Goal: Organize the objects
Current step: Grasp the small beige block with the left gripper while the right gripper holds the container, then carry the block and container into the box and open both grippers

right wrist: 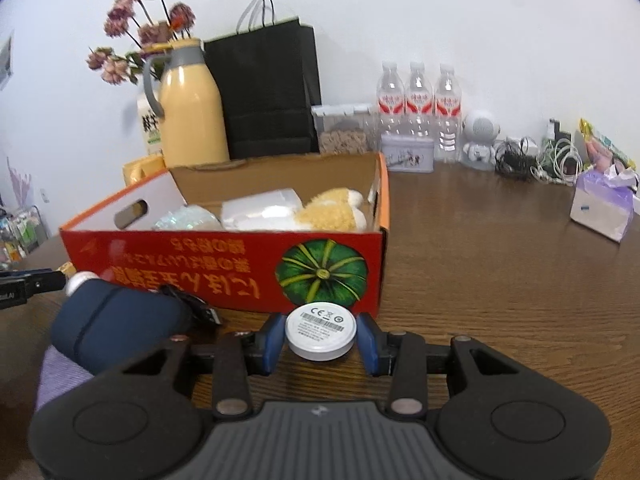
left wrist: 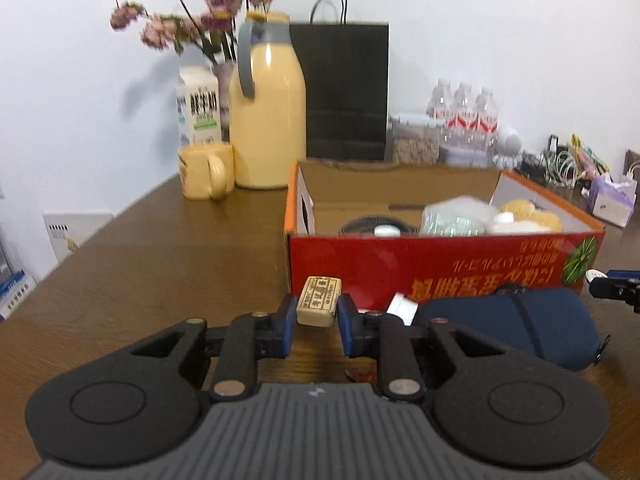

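Note:
In the left wrist view my left gripper (left wrist: 318,309) is shut on a small beige printed packet (left wrist: 319,300), held just above the brown table in front of the red cardboard box (left wrist: 440,266). In the right wrist view my right gripper (right wrist: 321,337) is shut on a white round disc (right wrist: 321,329) with a label on top, close to the box's front wall (right wrist: 200,268). The box holds a yellow plush toy (right wrist: 332,212), a white packet (right wrist: 260,210), a clear bag (right wrist: 188,218) and a black round item (left wrist: 374,225). A dark blue pouch (left wrist: 512,328) lies between the two grippers.
Behind the box stand a yellow jug (left wrist: 268,120), a yellow mug (left wrist: 206,174), a milk carton (left wrist: 199,106), pink flowers (left wrist: 192,20) and a black paper bag (left wrist: 344,88). Water bottles (right wrist: 418,104), a tin (right wrist: 408,156), a robot figure (right wrist: 480,140), cables (right wrist: 536,156) and a tissue pack (right wrist: 604,204) sit right.

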`<state>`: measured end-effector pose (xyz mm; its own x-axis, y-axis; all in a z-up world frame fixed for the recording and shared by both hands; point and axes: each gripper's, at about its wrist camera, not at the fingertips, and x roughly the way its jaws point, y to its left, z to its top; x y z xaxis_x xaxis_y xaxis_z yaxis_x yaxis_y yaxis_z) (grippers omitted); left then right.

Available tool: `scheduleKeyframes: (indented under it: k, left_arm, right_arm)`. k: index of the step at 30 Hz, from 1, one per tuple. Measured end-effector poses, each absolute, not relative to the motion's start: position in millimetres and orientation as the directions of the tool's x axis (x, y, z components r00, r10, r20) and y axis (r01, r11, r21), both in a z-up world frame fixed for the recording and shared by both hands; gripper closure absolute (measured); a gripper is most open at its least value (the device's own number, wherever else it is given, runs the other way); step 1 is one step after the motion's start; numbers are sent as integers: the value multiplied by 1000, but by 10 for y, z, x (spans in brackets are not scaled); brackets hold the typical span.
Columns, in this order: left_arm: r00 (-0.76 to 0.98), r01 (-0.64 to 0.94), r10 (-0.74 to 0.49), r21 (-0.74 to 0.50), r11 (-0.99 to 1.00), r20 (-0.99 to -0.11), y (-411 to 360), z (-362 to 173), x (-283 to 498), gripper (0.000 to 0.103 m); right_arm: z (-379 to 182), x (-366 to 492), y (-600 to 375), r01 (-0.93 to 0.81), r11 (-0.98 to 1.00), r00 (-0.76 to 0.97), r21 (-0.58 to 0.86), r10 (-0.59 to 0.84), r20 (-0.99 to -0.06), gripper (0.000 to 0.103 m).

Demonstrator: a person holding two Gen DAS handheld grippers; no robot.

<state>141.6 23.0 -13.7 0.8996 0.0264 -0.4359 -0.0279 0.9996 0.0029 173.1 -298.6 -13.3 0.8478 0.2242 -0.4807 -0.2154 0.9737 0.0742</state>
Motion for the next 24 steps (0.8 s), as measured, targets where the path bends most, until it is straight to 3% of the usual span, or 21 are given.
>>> scheduleKeyframes:
  k: [13, 24]
  left_arm:
    - [961, 49, -51, -12, 999, -270, -32, 429, 1566, 80]
    - [941, 37, -62, -80, 996, -331, -199, 263, 2379, 80]
  right_arm:
    - [430, 1781, -2556, -321, 947, 898, 24, 312, -309, 65]
    - [328, 2582, -2164, -300, 954, 880, 21, 285, -379, 65]
